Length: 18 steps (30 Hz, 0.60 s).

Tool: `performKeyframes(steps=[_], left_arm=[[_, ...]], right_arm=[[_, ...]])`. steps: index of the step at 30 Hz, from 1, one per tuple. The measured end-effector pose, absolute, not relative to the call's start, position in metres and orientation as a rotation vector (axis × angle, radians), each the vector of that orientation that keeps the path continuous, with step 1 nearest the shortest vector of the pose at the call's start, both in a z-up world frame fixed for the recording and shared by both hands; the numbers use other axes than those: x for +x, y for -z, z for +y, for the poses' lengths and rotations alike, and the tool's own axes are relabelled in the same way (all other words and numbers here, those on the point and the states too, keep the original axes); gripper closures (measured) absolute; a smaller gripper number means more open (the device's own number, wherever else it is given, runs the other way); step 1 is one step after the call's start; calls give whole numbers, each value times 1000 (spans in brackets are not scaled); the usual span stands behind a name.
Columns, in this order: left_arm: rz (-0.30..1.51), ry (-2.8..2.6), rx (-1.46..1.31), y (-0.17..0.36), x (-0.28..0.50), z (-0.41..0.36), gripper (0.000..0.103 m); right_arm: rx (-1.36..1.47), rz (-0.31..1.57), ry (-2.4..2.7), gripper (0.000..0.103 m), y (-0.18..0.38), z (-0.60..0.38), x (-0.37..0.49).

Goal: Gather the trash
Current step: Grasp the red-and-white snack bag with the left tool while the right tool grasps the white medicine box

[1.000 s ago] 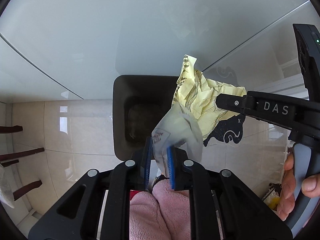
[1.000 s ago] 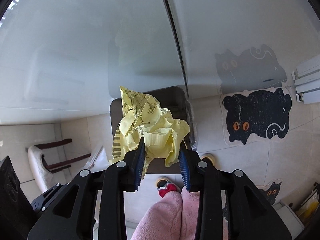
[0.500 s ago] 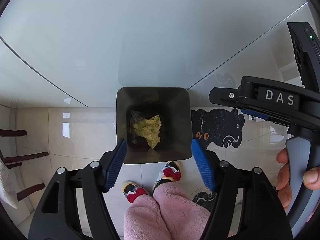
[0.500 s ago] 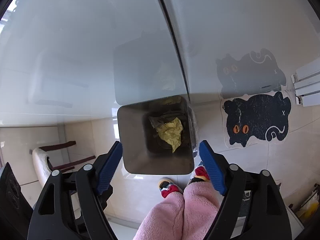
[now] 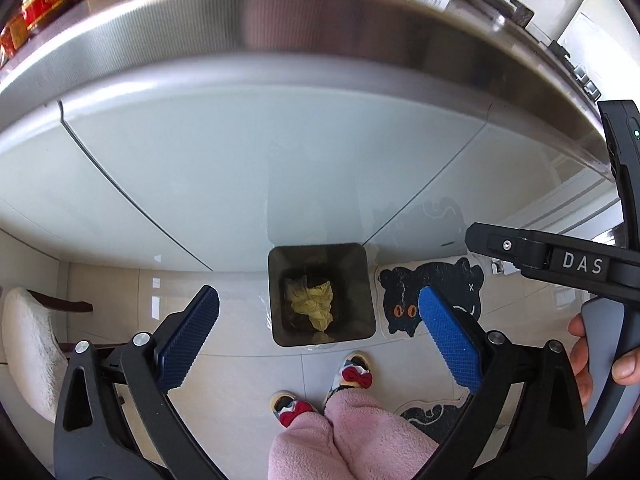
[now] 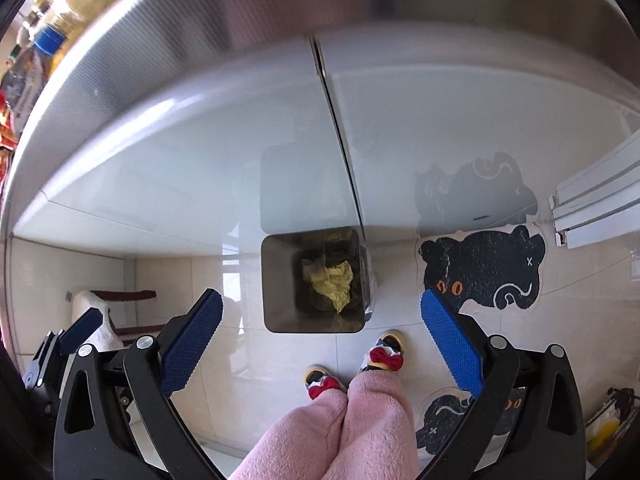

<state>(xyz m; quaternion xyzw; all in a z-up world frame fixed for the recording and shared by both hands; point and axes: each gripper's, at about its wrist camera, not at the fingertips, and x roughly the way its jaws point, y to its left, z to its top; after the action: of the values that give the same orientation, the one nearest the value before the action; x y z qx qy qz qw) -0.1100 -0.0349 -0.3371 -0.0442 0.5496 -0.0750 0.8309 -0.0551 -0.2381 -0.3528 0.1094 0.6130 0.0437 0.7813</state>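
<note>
Left wrist view: stool (image 5: 28, 348) at the far left, cut off by the frame. Left gripper (image 5: 318, 330) points steeply down at the floor, jaws opening and spread wide, nothing between the blue pads (image 5: 188, 340). Bin (image 5: 322, 294) stands upright on the tiles against the cabinet front (image 5: 240, 168), mouth up; its mouth looks slightly longer from cabinet side to foot side. Yellow paper (image 5: 310, 304) lies crumpled at the bottom of the bin, no clear long axis, with a paler scrap at its left edge, too small to identify. Cat mat (image 5: 432, 292) just right of the bin. Right hand (image 5: 584, 360) at the right edge, wrapped round its gripper's handle, partly cut off.

Right wrist view: right gripper (image 6: 320, 330) also aimed steeply down, jaws opening, wide apart, empty. Bin (image 6: 280, 280) sits between the fingers in view but far below them. Slippers (image 6: 384, 354) and pink trouser legs (image 6: 352, 420) just in front of the bin. Counter top items at the upper left are blurred.
</note>
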Motion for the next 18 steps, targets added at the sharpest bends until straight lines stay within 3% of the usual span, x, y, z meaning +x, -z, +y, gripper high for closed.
performKeyframes(steps=[9, 18], left_arm=[[1010, 137, -122, 250, -108, -10, 8], [887, 116, -158, 188, -70, 21, 8]], right_arm=[[253, 1104, -74, 3, 246, -251, -57], [231, 959, -108, 3, 181, -243, -11]])
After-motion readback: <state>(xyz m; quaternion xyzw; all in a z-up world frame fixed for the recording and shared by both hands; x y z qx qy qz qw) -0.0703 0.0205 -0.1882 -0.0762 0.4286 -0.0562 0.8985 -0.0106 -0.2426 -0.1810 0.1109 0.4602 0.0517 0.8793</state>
